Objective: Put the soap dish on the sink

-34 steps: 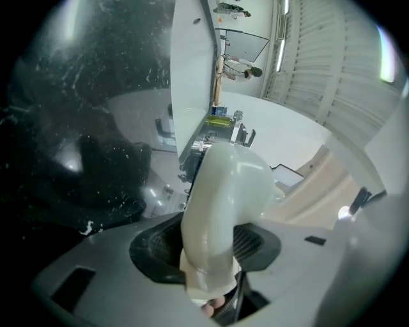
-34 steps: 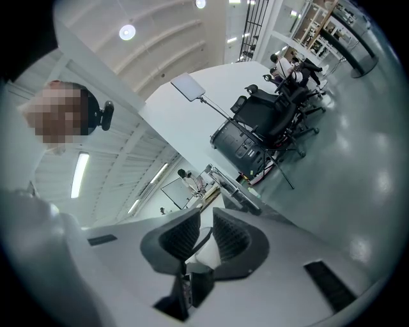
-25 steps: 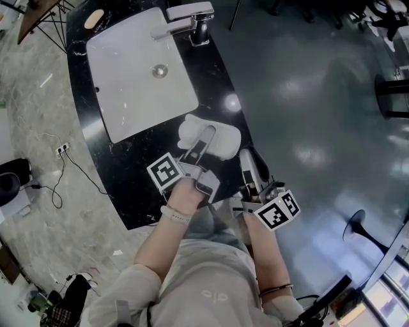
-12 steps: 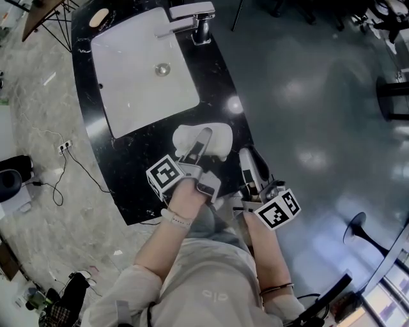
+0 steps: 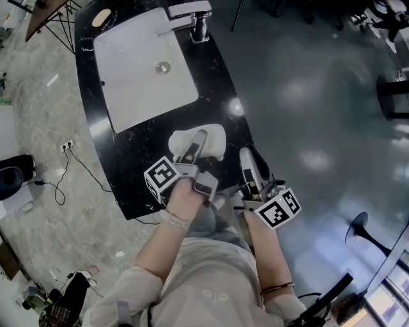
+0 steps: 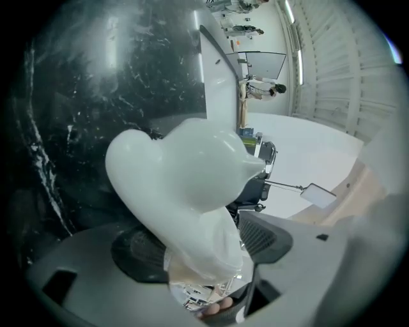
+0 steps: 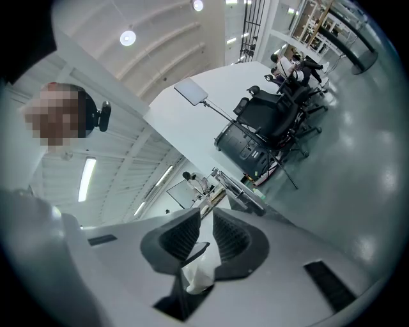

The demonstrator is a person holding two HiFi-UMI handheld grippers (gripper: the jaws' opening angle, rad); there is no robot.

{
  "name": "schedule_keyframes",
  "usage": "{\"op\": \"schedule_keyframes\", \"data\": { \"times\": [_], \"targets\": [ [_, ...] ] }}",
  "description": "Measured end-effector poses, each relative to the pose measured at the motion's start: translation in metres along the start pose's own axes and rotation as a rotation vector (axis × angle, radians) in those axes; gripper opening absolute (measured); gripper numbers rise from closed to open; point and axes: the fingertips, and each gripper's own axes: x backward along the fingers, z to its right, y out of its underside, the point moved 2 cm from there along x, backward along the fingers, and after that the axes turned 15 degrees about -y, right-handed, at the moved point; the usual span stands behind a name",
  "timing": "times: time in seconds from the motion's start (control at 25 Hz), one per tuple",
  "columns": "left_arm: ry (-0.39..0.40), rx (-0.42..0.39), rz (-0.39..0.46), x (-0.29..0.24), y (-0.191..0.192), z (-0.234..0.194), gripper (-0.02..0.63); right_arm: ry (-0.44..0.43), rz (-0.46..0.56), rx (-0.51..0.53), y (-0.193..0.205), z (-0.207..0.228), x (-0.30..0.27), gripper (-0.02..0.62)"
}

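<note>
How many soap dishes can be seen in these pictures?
1: the white soap dish on the black counter, between the sink basin and the counter's near edge. A small oval thing at the far corner might be another; too small to tell.

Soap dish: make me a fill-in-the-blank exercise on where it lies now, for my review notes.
1. The soap dish is ___ in colour.
2. It rests on the ___ counter, outside the basin.
3. In the middle of the basin is a round ___.
Missing words: white; black; drain.
</note>
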Motion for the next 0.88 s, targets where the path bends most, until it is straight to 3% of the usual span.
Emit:
{"op": "schedule_keyframes", "data": {
  "times": [0.6, 0.88],
  "targets": [
    [-0.027, 0.148, -0.058, 0.031, 0.028, -0.012, 0.348, -0.019, 0.013, -0.006, 0.001, -0.023, 0.023, 0.075],
    [-0.009, 0.204, -0.102, 0.044, 0.052, -0.022, 0.348, -0.016, -0.057, -0.023, 0.019, -0.029, 0.034, 0.075]
  ]
}}
